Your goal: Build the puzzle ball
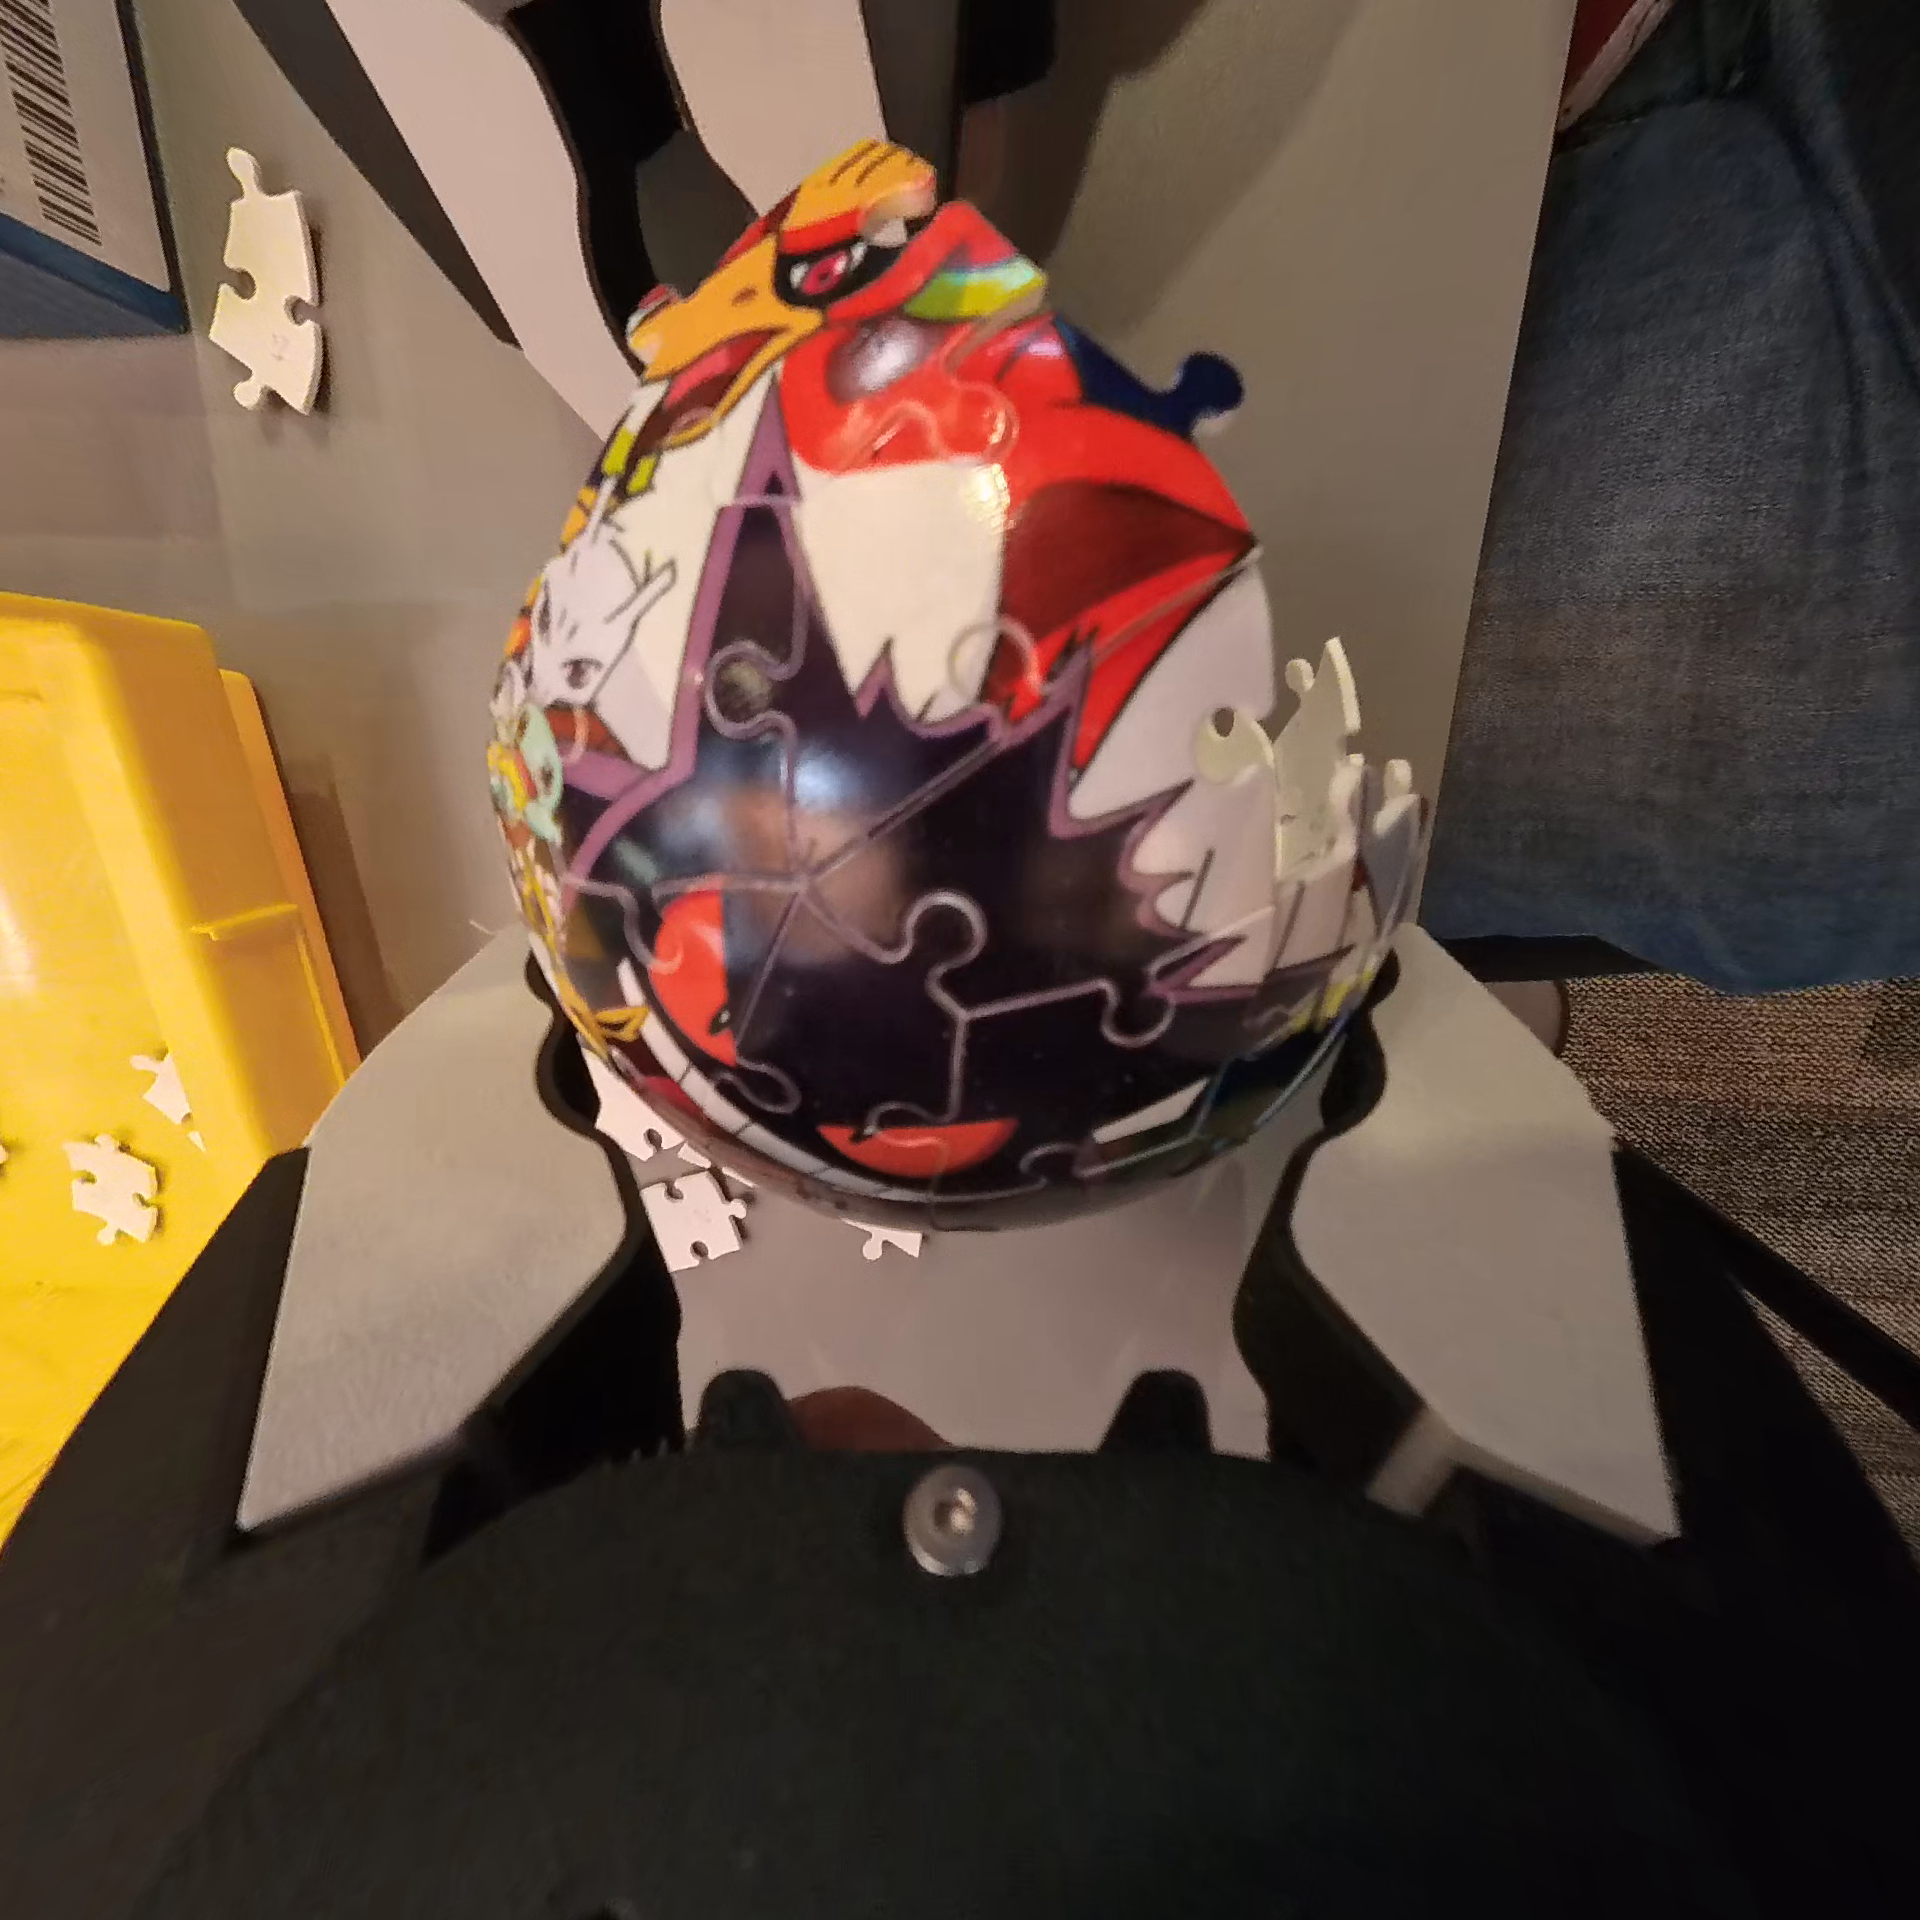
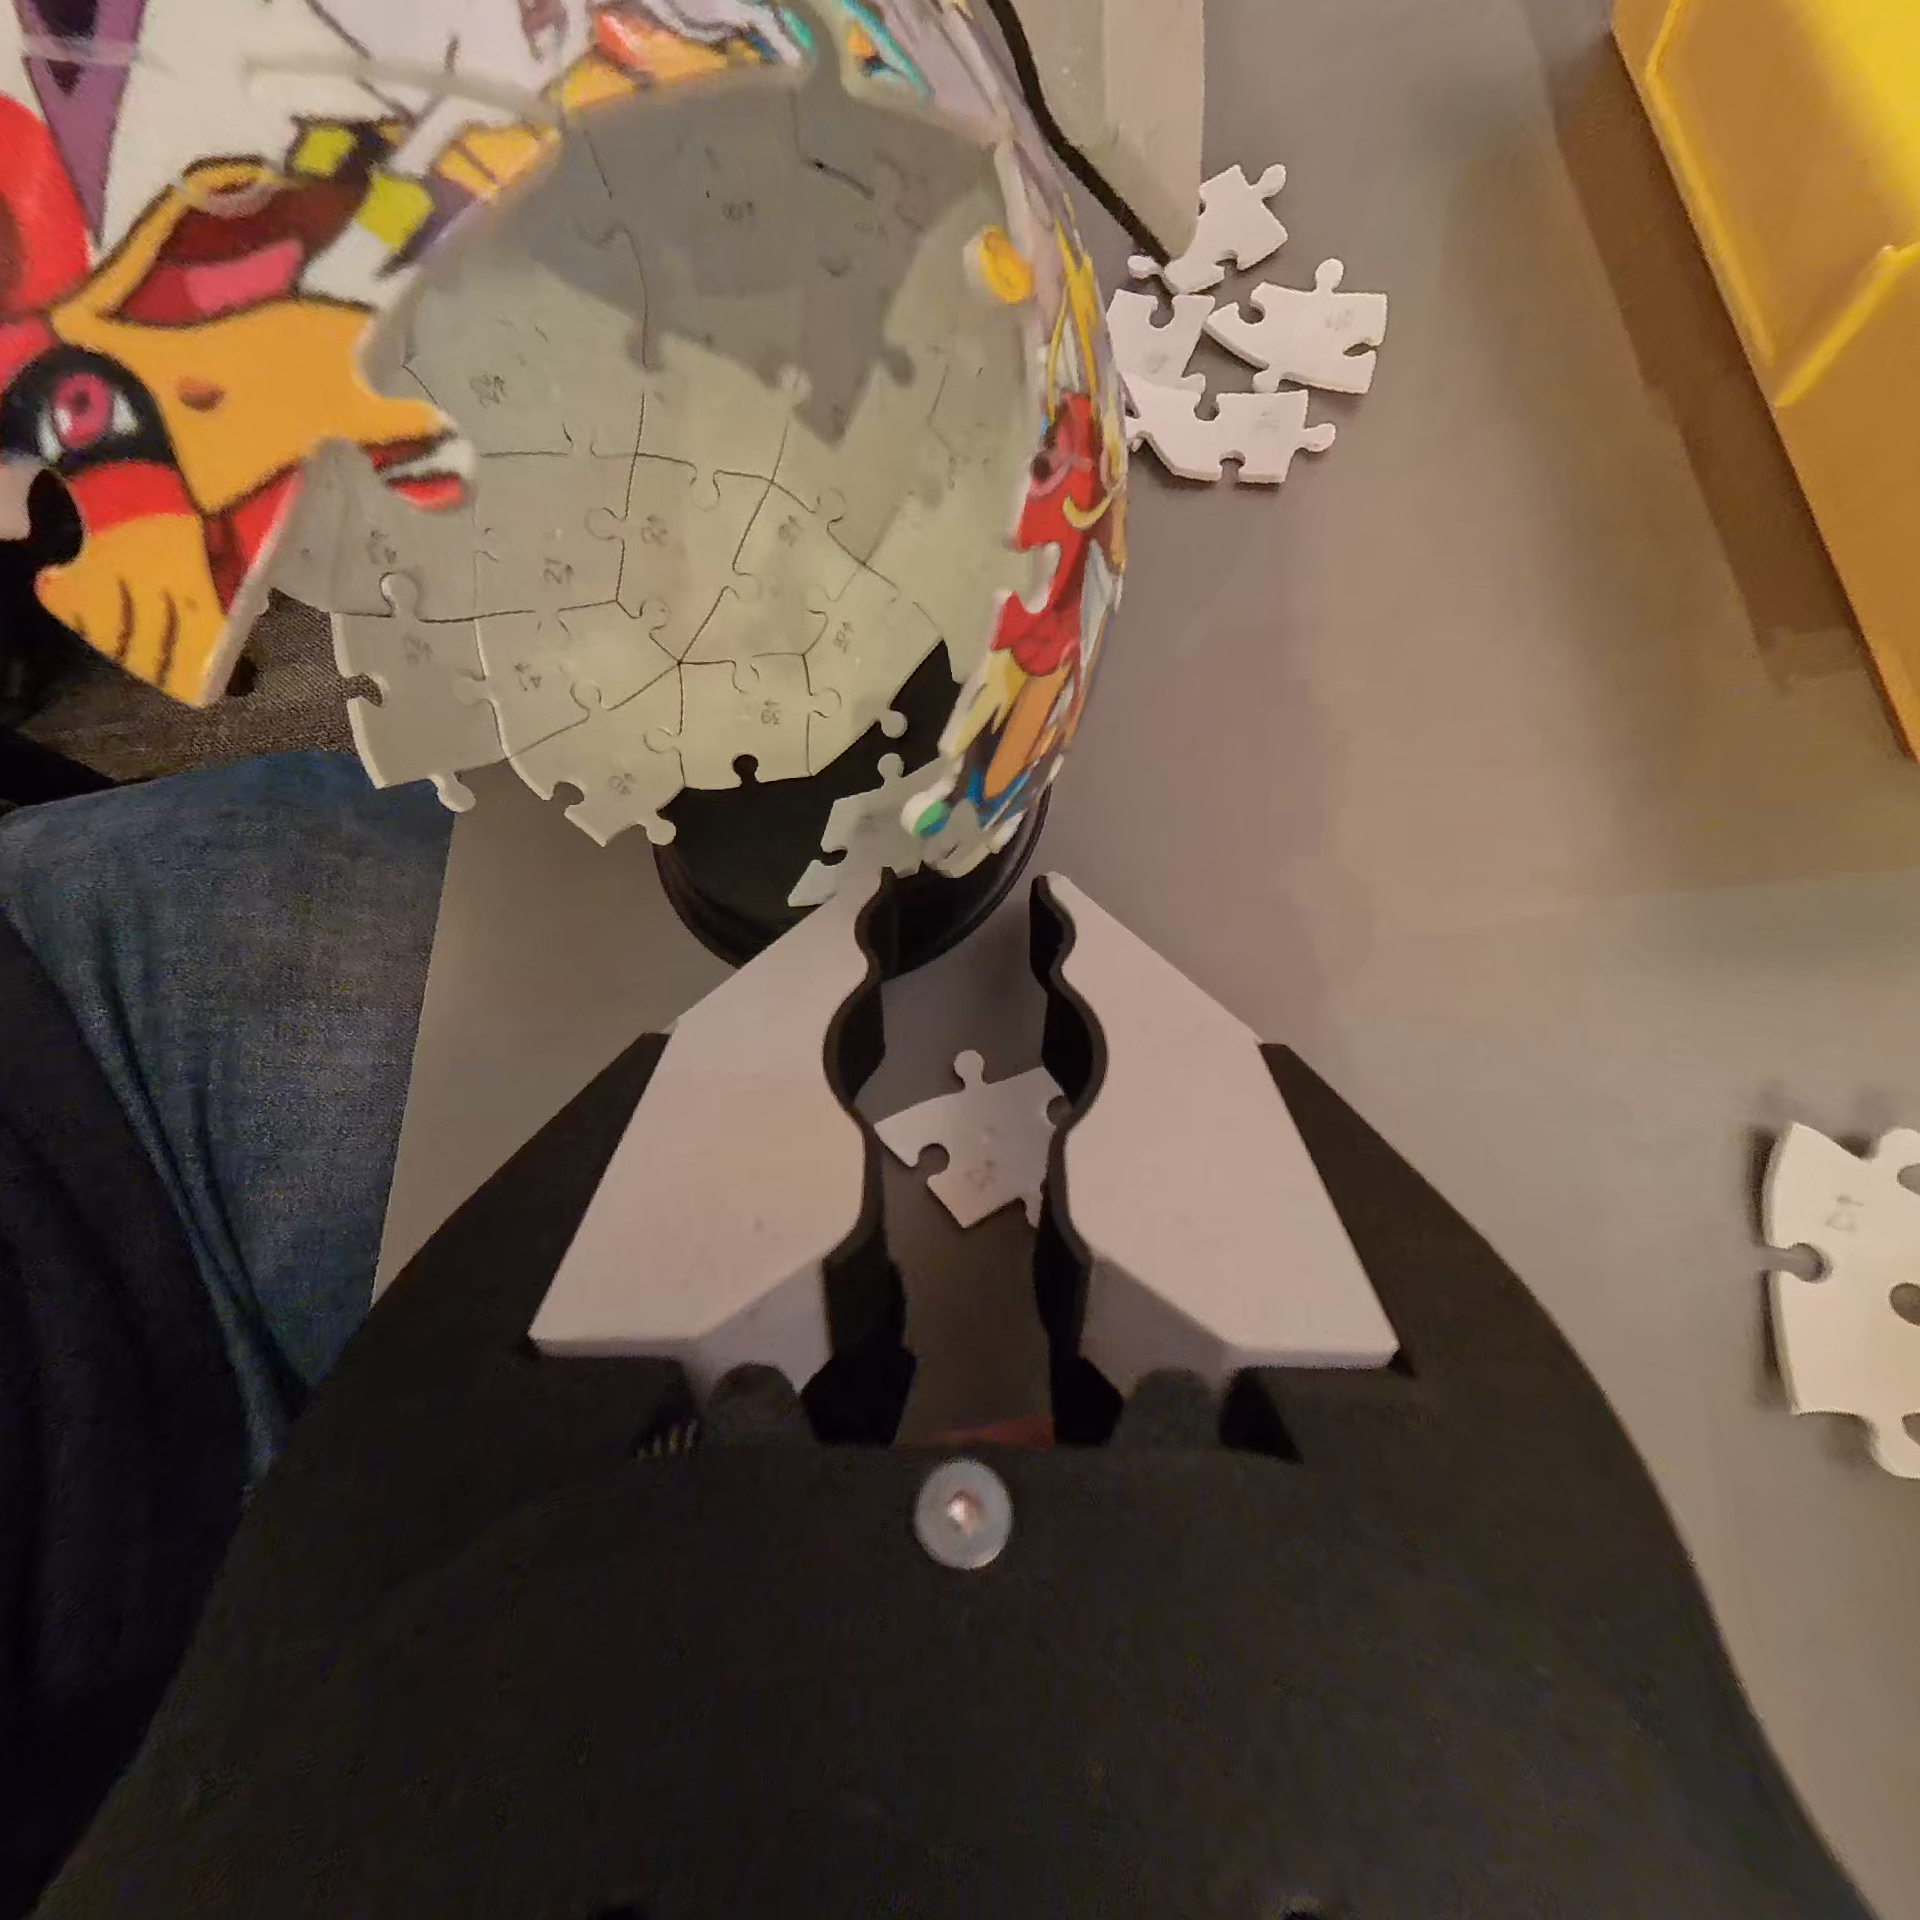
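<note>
A smooth grey worktop [image 2: 1455,831] is being seen in both views, with speckled carpet [image 1: 1745,1091] showing past its edge and blue denim cloth [image 1: 1683,520] lying beside it. A yellow plastic bin [image 1: 125,883] is being seen at one side of the worktop, with a few white pieces lying inside it. Loose white pieces [image 2: 1247,343] are being left back-side up near the ball, one more [image 2: 1849,1299] is lying apart by the frame edge, and a single one [image 1: 268,281] is lying near a blue-edged box [image 1: 73,177]. The ball [image 1: 883,727] is being gripped between the grey, wavy-edged fingers of the left claw [image 1: 966,1029], which are spread wide and pressed against its two sides. Its shell is glossy and rounded, printed in red, white, dark purple and orange, with jigsaw seams showing. From the right wrist view the ball is being seen unfinished: a large gap is exposing the matt pale inside faces of the joined pieces, and a dark round stand [image 2: 831,883] is being seen beneath it. A small white piece [image 2: 977,1143] is being clamped between the fingers of the right claw [image 2: 961,925], well back from the tips, which are being held just below the ball's open edge. The other claw is partly blocking the far side of the ball in the left wrist view.
</note>
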### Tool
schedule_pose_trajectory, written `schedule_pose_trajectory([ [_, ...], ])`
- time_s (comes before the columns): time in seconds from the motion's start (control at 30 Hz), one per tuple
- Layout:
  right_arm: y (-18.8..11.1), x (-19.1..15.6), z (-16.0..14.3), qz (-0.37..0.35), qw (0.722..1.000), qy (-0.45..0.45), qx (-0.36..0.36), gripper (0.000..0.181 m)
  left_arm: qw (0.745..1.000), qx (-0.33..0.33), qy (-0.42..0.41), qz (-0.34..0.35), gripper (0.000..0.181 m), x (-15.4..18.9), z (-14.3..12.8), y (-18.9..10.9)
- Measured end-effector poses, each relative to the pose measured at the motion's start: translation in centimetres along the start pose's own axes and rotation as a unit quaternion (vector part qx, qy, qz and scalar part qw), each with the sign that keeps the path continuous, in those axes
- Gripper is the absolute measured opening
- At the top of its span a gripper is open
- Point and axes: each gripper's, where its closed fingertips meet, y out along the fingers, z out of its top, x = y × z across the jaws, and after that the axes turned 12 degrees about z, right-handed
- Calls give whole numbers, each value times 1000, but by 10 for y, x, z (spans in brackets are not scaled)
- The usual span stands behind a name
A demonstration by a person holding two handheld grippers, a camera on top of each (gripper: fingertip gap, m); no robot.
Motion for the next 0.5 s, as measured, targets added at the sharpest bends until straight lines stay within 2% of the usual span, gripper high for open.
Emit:
schedule_pose_trajectory([
  [0.5, 1, 0, 6, -9, 1000, -5, 16, 26, 1000, -5, -6, -1, 136, 3, 0, -1],
])
